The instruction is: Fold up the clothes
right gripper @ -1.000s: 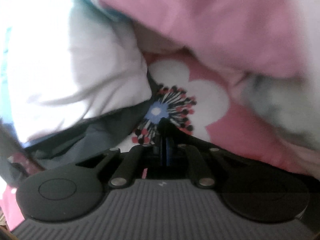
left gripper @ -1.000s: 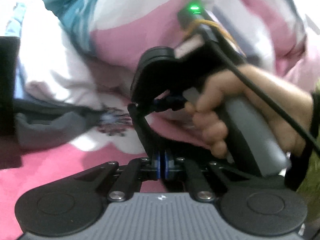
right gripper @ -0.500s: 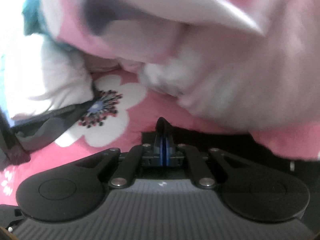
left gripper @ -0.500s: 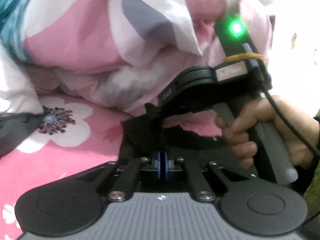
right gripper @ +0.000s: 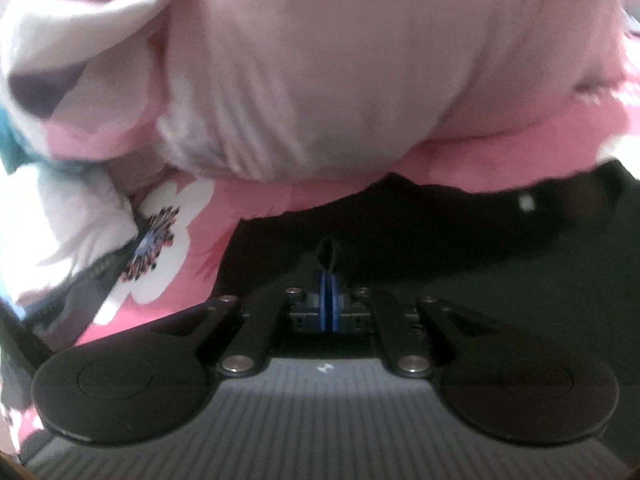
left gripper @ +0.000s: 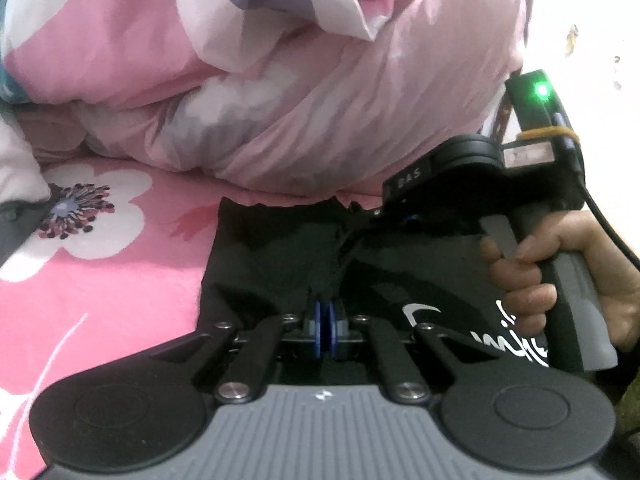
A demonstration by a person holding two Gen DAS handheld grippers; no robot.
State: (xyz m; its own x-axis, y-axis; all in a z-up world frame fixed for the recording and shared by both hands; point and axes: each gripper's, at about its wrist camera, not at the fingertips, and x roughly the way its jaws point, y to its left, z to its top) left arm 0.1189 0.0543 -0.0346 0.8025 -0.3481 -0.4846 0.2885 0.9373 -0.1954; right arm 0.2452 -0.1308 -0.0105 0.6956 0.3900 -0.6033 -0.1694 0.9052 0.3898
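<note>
Both tongs, left (left gripper: pixel 325 320) and right (right gripper: pixel 329 280), are pressed together, each pinching black fabric of the black garment (left gripper: pixel 280 256) lying on the pink floral bedsheet (left gripper: pixel 100 280).

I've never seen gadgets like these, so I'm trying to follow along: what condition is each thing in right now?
Black shirt: lying on the bed, partly folded, pinched by both grippers.
Left gripper: shut on a fold of the shirt.
Right gripper: shut on a tuft of the shirt.
Pink quilt: bunched up behind the shirt.
Flowered sheet: spread flat.
Indicator light: glowing green.
</note>
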